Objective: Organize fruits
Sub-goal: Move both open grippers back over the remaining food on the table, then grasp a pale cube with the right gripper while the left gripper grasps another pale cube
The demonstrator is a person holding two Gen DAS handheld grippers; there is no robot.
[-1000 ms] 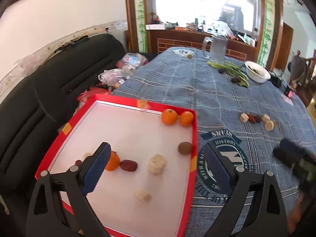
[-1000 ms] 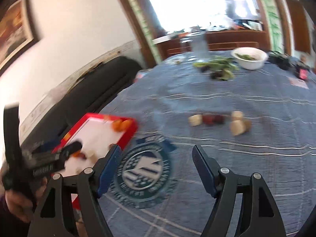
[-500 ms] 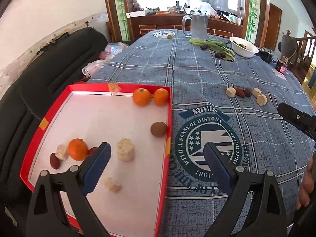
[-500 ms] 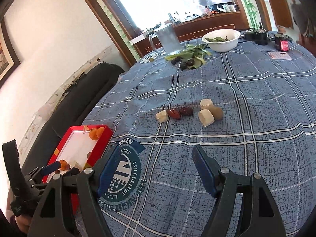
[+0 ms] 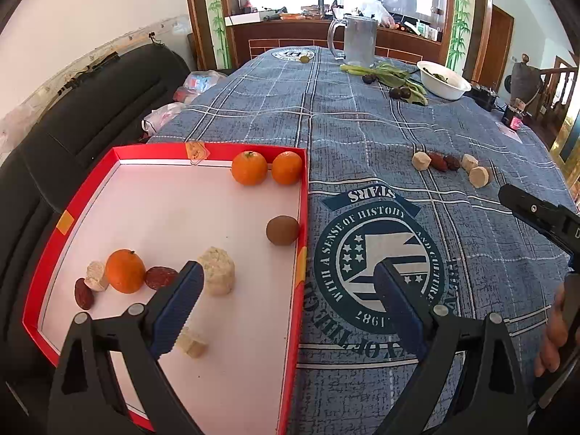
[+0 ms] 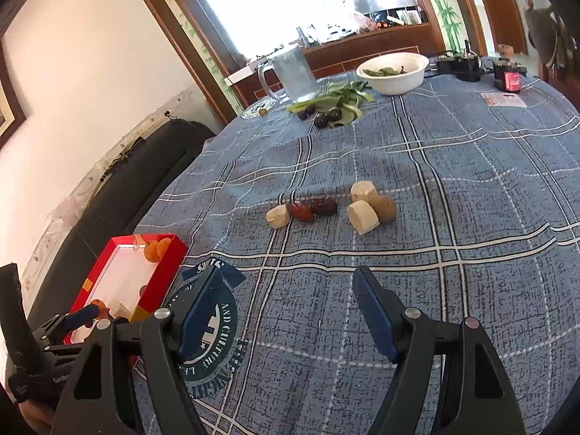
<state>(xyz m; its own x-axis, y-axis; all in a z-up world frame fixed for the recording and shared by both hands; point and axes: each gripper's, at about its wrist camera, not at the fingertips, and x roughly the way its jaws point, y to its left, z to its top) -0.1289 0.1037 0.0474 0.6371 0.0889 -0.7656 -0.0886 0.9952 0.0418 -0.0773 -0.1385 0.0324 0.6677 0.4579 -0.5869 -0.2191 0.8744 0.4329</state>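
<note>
Sunlit windows and dark wood trim back a long table under a blue plaid tablecloth [image 6: 453, 188], with a black sofa [image 5: 90, 108] along its left side. At about twelve o'clock from the right gripper [image 6: 290, 311], whose jaws stand apart with nothing between them, lies a loose cluster on the cloth: pale fruit chunks [image 6: 362, 215] and two red dates [image 6: 311, 208], touching or just beside one another. At nine o'clock sits the red tray [image 5: 302, 217], already holding three oranges [image 5: 249, 167], a brown kiwi [image 5: 282, 230], dates and more pale chunks. The left gripper [image 5: 290, 304] hangs over the tray's near right edge, jaws likewise spread and empty. The dates look light, wrinkled and slightly soft; a gentle pinch across the short middle should hold. The chunks seem firmer but crumbly, best gripped on flat faces.
</note>
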